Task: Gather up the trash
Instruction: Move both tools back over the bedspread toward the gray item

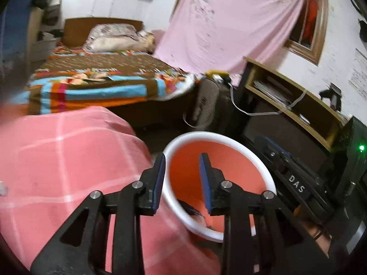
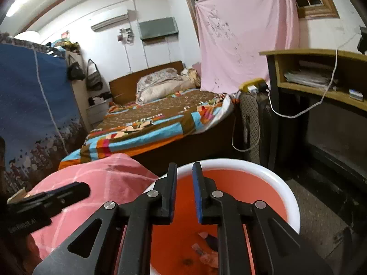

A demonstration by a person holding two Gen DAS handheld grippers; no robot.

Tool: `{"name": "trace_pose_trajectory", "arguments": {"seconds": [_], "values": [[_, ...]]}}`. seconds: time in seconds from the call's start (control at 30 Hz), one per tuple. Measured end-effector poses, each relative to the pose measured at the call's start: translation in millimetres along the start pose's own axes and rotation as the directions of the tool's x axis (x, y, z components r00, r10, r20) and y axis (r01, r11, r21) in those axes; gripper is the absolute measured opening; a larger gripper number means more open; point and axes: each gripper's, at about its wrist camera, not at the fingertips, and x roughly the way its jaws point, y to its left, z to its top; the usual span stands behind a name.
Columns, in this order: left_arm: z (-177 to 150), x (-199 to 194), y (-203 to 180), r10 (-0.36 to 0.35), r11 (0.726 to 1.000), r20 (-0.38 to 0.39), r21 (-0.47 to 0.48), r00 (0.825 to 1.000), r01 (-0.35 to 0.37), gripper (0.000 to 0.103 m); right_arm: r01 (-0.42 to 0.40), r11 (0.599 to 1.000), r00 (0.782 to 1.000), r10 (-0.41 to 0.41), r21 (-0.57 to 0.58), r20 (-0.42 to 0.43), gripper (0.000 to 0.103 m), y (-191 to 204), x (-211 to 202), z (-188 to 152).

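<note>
Bedding in bright stripes on the bed (image 2: 160, 123) is lying beyond the pink checked cloth (image 1: 68, 160) beside the orange white-rimmed bin (image 2: 270, 174), scraps of trash (image 2: 206, 249) are sitting at its bottom, and I am holding my left tongs (image 1: 182, 178) slightly parted and empty across its rim, my right tongs (image 2: 184, 188) narrow and empty above it.

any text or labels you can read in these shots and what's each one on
"DAS": white letters on the black body of the right tool, seen in the left wrist view.
Small white print, ending in what looks like "AI", on the black body of the left tool: too blurred to read in full.
Lettering on the patterned bedspread: too blurred to read.
Paper sheets on the wall: too small to read.
</note>
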Motion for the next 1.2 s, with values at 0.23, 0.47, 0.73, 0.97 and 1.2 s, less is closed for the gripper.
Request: {"name": "trace_pose_trajectory", "arguments": {"seconds": [0.23,0.47,0.73,0.97,1.2], "values": [[-0.6,-45.0,33.0,0.135,0.991,0.112,-0.040,0.985,-0.131,0.035,-0.060,0.997,0.996,0.063,-0.044,0.061,0.030,30.8,-5.3,6.1],[-10.4,-99.1,69.6,0.300,0.954,0.236,-0.080,0.924,-0.289,0.060,-0.134,0.986,0.983,0.145,-0.094,0.111,0.048,75.0,-10.4,8.3],[-23.5,-153.5,107.9,0.445,0.895,0.363,-0.167,0.819,-0.413,0.091,-0.231,0.961,0.936,0.263,-0.155,0.233,0.087,124.7,-33.4,6.8],[-42.5,-185.4,132.6,0.524,0.851,0.395,-0.212,0.755,-0.480,0.091,-0.318,0.925,0.888,0.367,-0.207,0.278,0.103,154.4,-39.4,-4.1],[-61.8,-206.2,149.8,0.562,0.824,0.422,-0.214,0.711,-0.524,0.091,-0.382,0.867,0.831,0.474,-0.320,0.291,0.103,186.6,-43.2,-18.7]]}}
